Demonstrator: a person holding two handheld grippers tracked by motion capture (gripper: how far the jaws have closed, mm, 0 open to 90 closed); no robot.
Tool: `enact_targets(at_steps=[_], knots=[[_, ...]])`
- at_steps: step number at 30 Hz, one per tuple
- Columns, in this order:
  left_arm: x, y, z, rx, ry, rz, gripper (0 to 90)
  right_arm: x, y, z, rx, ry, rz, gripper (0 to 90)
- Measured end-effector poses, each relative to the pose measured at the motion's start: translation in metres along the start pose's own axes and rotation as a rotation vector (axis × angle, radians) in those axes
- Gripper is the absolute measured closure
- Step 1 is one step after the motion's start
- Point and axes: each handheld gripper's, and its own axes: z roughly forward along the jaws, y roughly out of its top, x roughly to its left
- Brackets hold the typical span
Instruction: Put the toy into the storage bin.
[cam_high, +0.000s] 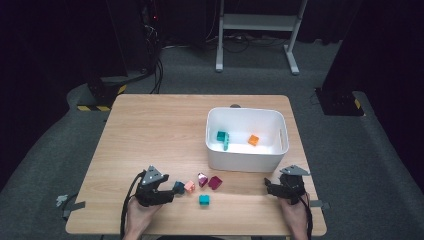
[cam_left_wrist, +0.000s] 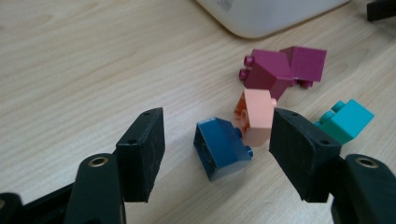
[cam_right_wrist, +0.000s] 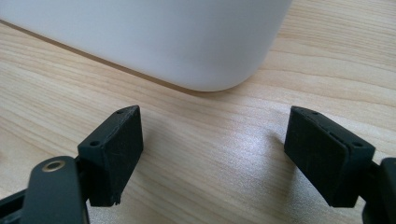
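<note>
Low over the table, my left gripper stands open with a dark blue brick lying between its jaws, untouched by either pad. A salmon-pink brick leans against the blue one. Behind them lie two magenta bricks, and a teal brick sits off to the right. My right gripper is open and empty near the front corner of the white bin.
The white bin holds a teal piece and an orange brick. The table's front edge runs just behind both hands. A metal frame stands on the floor beyond the table.
</note>
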Motion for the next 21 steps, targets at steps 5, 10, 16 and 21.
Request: enact_targets(at_steps=[5, 10, 16, 21], knots=[[-0.002, -0.008, 0.007, 0.01, -0.005, -0.008, 35.9, 0.0, 0.0, 0.0, 0.0, 0.0, 0.0, 19.3], [-0.004, -0.013, 0.014, 0.015, -0.003, -0.016, 36.1, 0.0, 0.0, 0.0, 0.0, 0.0, 0.0, 19.3], [-0.004, -0.018, 0.022, 0.02, 0.013, -0.017, 38.0, 0.0, 0.0, 0.0, 0.0, 0.0, 0.0, 19.3], [-0.004, -0.02, 0.025, 0.012, 0.021, -0.021, 41.4, 0.0, 0.0, 0.0, 0.0, 0.0, 0.0, 19.3]])
